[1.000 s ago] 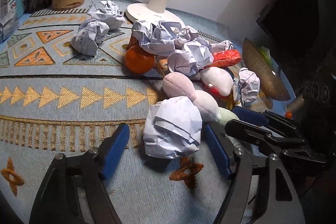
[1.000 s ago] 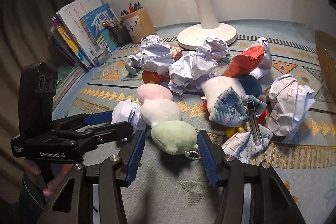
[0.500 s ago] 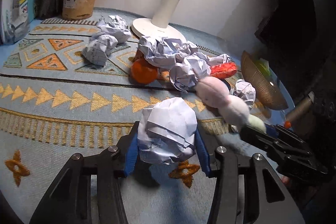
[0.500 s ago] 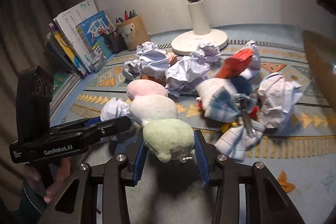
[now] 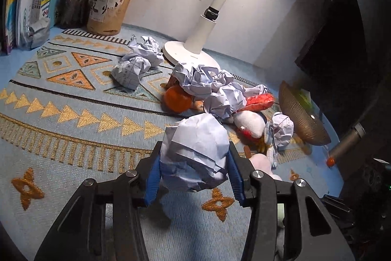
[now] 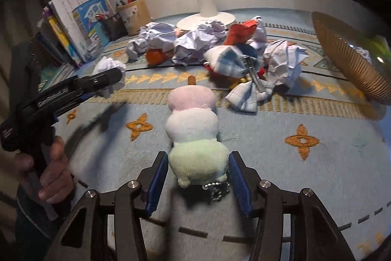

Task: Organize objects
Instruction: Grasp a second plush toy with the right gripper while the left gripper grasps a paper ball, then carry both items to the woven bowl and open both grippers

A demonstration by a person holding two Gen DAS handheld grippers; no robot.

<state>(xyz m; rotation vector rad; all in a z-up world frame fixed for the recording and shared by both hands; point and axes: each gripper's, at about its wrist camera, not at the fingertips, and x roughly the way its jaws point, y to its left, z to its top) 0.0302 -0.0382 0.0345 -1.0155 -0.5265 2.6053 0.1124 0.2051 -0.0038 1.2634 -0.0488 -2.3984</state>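
Since a second ago both grippers have gone from open around their targets to clamped and lifted clear of the pile. The left gripper (image 5: 194,174) now has its jaws pressed into the sides of a crumpled paper ball (image 5: 195,151), held up over the patterned blue cloth (image 5: 73,119) on the worktop, with its shadow on the cloth below. The right gripper (image 6: 196,184) has its jaws squeezed on the green end of a three-part plush toy (image 6: 193,129) (pink, white, green segments), a bead chain dangling off the green end. The plush points away from the camera, pink end toward the pile.

The rest of the mess sits further back near the white lamp base (image 5: 190,56): several more paper wads (image 5: 202,80), an orange (image 5: 177,99), a red plush piece (image 5: 259,100), a white plush (image 5: 250,122), and in the right wrist view a plaid bow with a clip (image 6: 246,85). A woven basket (image 6: 347,60) is tilted at the right edge. Along the wall on the left there's a pen cup (image 5: 108,10), a mesh pen holder (image 5: 73,7) and books (image 5: 36,4).

The right view is a bit motion-blurred
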